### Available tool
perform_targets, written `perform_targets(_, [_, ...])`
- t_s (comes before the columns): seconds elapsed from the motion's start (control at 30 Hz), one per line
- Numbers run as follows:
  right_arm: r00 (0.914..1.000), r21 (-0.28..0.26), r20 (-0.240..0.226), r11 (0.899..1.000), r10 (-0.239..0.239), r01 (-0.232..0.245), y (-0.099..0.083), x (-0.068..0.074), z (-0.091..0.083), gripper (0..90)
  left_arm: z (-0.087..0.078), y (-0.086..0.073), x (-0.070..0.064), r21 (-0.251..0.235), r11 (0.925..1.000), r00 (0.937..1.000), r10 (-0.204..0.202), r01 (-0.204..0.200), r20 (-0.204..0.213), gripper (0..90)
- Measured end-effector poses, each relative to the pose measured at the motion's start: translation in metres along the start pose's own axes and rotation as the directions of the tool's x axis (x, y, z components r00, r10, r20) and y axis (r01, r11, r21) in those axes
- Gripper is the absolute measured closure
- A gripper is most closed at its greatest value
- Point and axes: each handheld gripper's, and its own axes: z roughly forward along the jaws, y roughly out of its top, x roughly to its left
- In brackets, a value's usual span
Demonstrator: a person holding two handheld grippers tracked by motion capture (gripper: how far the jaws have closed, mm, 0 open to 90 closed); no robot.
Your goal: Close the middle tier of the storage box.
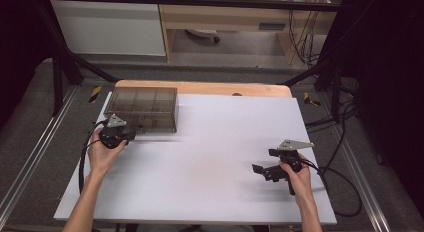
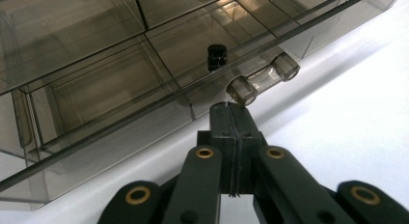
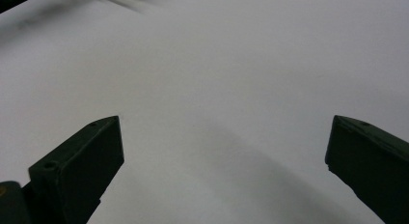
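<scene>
Counter (image 1: pixel 210 142): white sheet over the top — a wooden strip bare along the far edge.
Floor (image 1: pixel 30 137): grey, with metal rails down both sides.
Cables (image 1: pixel 345 127): black, trailing on the floor at right.
Cabinet (image 1: pixel 107 27): white, beyond the counter.

A white sheet (image 1: pixel 220 162) covers a light wooden table top (image 1: pixel 200 87), and the bare wood shows as a strip along the far edge. The table stands on a grey carpet floor (image 1: pixel 30 122). A silver metal rail (image 1: pixel 35 147) runs along the floor at the left, and another at the right. Black frame bars (image 1: pixel 65 57) rise at both sides. Behind, there is a white cabinet panel (image 1: pixel 107 27) and a light wooden desk (image 1: pixel 225 17). Black cables (image 1: pixel 340 137) lie on the floor at the right. The light is soft and even.
</scene>
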Motion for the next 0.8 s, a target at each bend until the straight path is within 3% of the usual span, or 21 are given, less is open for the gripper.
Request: perform_targets(0.8, [1.0000, 0.001, 0.001, 1.000, -0.004, 0.004, 0.0000, -0.0003, 0.0004, 0.5, 0.0056, 0.0042, 0.0035, -0.005, 1.0000, 0.9999, -0.004, 0.004, -0.010, 89.3])
